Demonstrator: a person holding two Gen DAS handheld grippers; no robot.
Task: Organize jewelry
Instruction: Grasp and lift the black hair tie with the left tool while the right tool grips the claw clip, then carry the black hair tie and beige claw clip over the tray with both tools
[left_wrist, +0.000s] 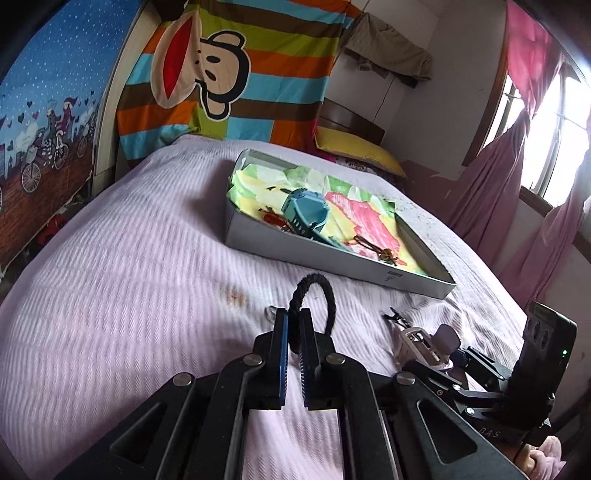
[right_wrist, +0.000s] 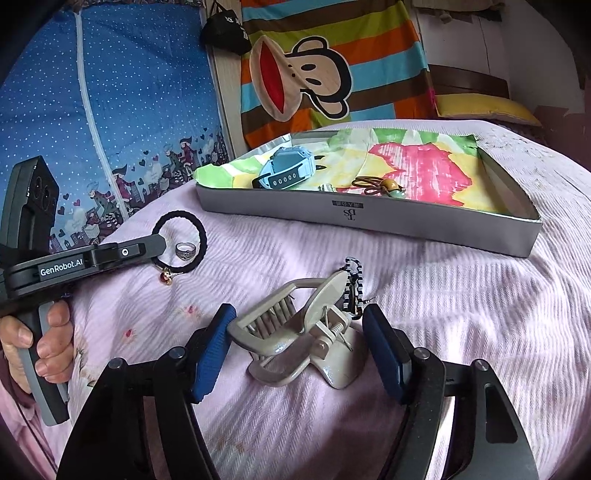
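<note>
My left gripper (left_wrist: 291, 319) is shut on a black hair tie (left_wrist: 321, 295), whose loop rises just above the pink bedspread; the hair tie also shows in the right wrist view (right_wrist: 199, 230) with a small red charm. A silver ring (right_wrist: 183, 250) lies inside its loop. My right gripper (right_wrist: 299, 314) is open, its blue pads either side of a beige hair claw clip (right_wrist: 303, 332) lying on the bed. A black-and-white beaded piece (right_wrist: 354, 284) lies just beyond the clip. A grey box tray (right_wrist: 369, 223) holds a blue watch (right_wrist: 286, 171) and a brown cord with beads (right_wrist: 380, 184).
The tray (left_wrist: 332, 254) is lined with colourful paper and sits in the middle of the bed. A yellow pillow (left_wrist: 354, 146) lies at the headboard. A striped monkey blanket (left_wrist: 229, 74) hangs behind. Pink curtains (left_wrist: 491, 184) and a window are at the right.
</note>
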